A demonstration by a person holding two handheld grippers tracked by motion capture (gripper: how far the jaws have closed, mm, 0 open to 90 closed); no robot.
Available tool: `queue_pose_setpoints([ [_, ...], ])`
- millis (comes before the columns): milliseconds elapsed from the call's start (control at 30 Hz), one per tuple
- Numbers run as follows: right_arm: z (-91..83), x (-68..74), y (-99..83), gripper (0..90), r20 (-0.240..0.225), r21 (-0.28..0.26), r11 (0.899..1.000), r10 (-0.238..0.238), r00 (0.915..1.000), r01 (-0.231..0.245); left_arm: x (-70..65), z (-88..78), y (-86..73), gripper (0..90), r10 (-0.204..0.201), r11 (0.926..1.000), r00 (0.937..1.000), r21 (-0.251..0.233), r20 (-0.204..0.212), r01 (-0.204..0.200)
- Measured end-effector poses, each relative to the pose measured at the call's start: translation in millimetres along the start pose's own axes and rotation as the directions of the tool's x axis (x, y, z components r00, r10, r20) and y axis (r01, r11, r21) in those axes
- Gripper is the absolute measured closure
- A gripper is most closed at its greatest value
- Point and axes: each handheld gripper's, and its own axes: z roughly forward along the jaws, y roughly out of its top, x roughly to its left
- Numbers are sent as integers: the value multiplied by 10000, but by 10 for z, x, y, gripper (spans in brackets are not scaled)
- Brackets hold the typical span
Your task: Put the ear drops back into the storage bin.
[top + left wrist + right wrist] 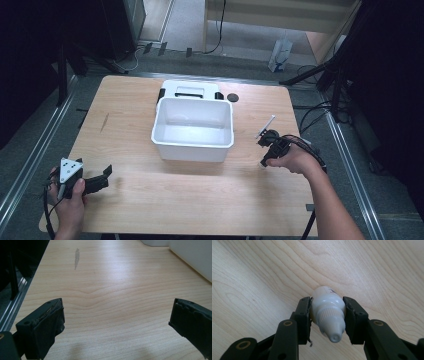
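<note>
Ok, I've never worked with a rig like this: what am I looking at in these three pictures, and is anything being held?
No robot here: a person holds a two-jaw tool in each hand. The high view looks down on a wooden table with a white tub, a white lid-like piece behind it and a small black disc. The other two pictures come from cameras riding on the tools. The left gripper is open over bare wood. The right gripper is shut on a small white bottle, its nozzle pointing back toward the camera. A thin white stick lies close to that hand.
</note>
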Motion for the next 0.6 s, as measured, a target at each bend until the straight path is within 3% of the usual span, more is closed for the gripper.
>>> queue_pose_setpoints([
  [600,-451,32,172,600,12,-554,9975,-446,9990,446,-2,0,0,4,19,10000,10000,-4,8,-19],
])
